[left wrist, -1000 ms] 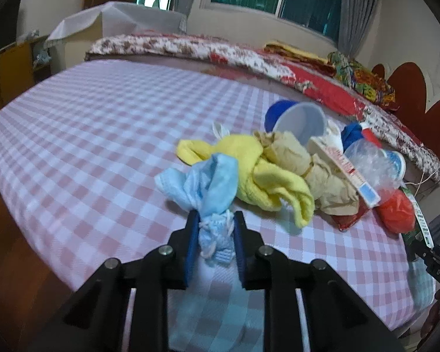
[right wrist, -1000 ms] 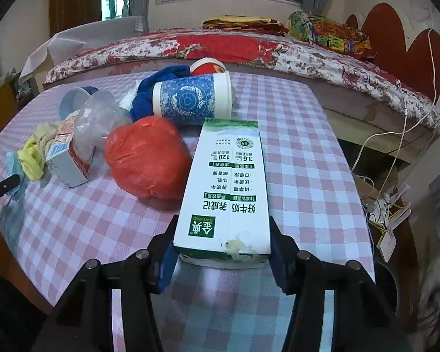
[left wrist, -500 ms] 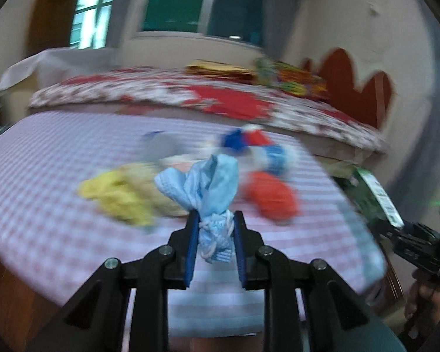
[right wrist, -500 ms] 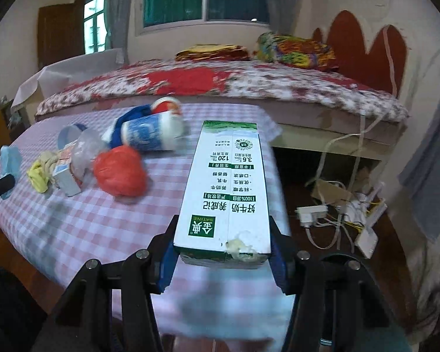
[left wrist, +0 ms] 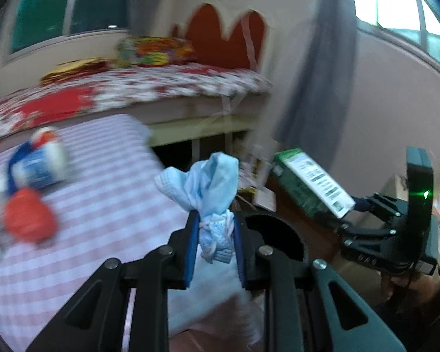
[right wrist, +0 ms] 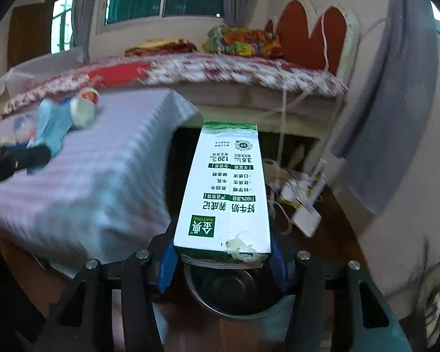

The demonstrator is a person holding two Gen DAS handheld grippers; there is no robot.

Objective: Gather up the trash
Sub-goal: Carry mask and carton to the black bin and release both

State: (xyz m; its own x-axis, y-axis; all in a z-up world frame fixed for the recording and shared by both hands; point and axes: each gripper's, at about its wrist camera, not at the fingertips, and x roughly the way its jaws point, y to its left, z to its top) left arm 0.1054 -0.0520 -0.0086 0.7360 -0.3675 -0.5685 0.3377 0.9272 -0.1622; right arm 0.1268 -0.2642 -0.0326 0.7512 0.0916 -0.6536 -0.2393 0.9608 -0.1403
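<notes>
My left gripper (left wrist: 215, 234) is shut on a crumpled light-blue face mask (left wrist: 208, 184), held past the right edge of the pink checked table (left wrist: 102, 205). My right gripper (right wrist: 223, 258) is shut on a green-and-white milk carton (right wrist: 226, 193) that points away from me. A dark round bin (right wrist: 231, 290) opens directly under the carton; the same bin (left wrist: 278, 234) sits just behind the mask in the left wrist view. That view also has the milk carton (left wrist: 311, 184) at the right, with a hand on the gripper's handle. All is motion-blurred.
A red bag (left wrist: 29, 217) and a blue-and-white cup (left wrist: 38, 167) lie on the table. White power strips and cables (right wrist: 305, 217) lie on the floor to the right of the bin. A bed with a floral cover (right wrist: 190, 70) stands behind, grey curtains at right.
Both grippers have swung right, off the table and out over the floor beside it, each still holding its item. The dark bin has come into view beneath them.
</notes>
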